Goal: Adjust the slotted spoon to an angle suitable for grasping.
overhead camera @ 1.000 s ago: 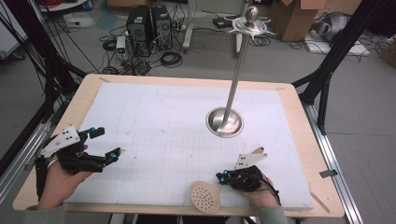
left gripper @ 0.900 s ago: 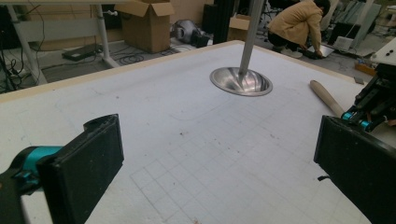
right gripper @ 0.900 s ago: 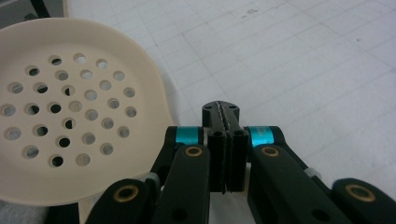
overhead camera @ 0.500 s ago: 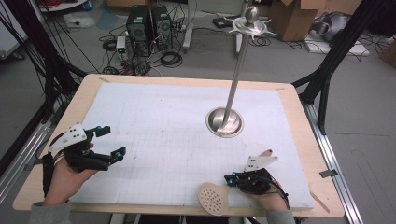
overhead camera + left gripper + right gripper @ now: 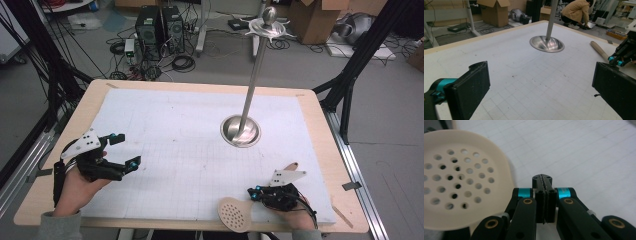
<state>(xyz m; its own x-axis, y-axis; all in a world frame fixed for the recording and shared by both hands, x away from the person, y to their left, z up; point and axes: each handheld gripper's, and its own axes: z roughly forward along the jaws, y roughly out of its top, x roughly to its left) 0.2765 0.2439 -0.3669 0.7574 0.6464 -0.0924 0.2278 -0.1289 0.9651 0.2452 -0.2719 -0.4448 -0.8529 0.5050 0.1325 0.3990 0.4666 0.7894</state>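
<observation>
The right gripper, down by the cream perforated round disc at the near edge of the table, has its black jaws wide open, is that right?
Not quite. The right gripper does sit beside the cream perforated round disc at the near edge of the table, but its black jaws are shut, pressed together with nothing between them. The right gripper view shows it.

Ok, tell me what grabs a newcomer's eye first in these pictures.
The tall steel stand rises from its round dished base, right of centre on the white gridded mat. At the near edge lies a cream perforated skimmer, beside the shut right claw. The left claw gapes open at the mat's left.
</observation>
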